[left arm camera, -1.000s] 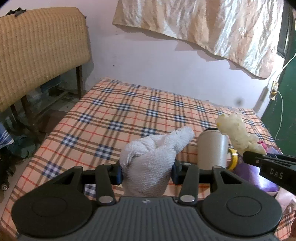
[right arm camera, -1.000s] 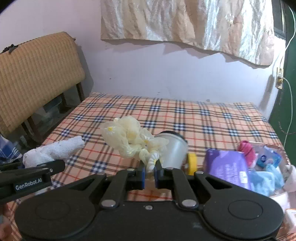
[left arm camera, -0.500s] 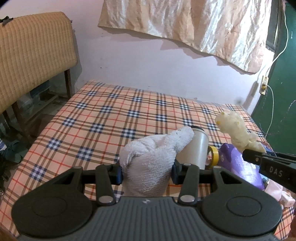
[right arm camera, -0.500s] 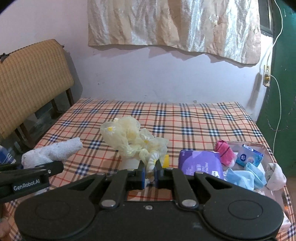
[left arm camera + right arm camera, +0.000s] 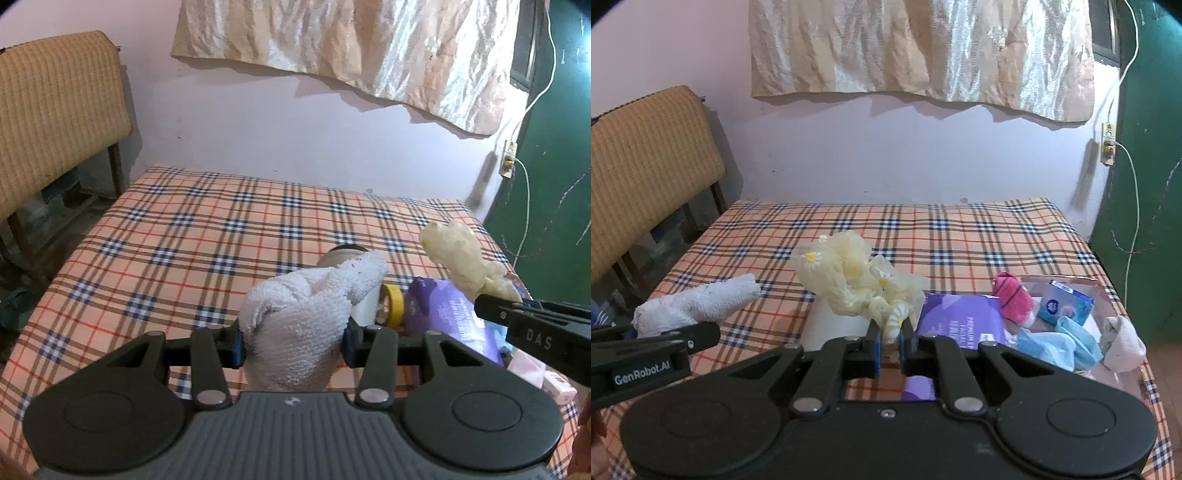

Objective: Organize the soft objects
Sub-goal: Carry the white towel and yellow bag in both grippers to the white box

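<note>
Mid-task: left gripper (image 5: 293, 341) jaws hold the white towel (image 5: 306, 314), right gripper (image 5: 889, 345) jaws pinch the yellow cloth (image 5: 849, 280), both not yet in the tray (image 5: 1108, 299) with the sorted cloths.

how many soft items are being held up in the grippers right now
2: a white towel clamped in the left gripper, and a yellow daisy-print cloth pinched in the right gripper.

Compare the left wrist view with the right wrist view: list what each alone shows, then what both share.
Only the left wrist view shows the yellow tape roll.

Only the right wrist view shows the pink rolled cloth, blue box, light blue cloth and the daisy print on the yellow cloth.

Both show the white towel, purple pack, white cup and plaid bed.
</note>
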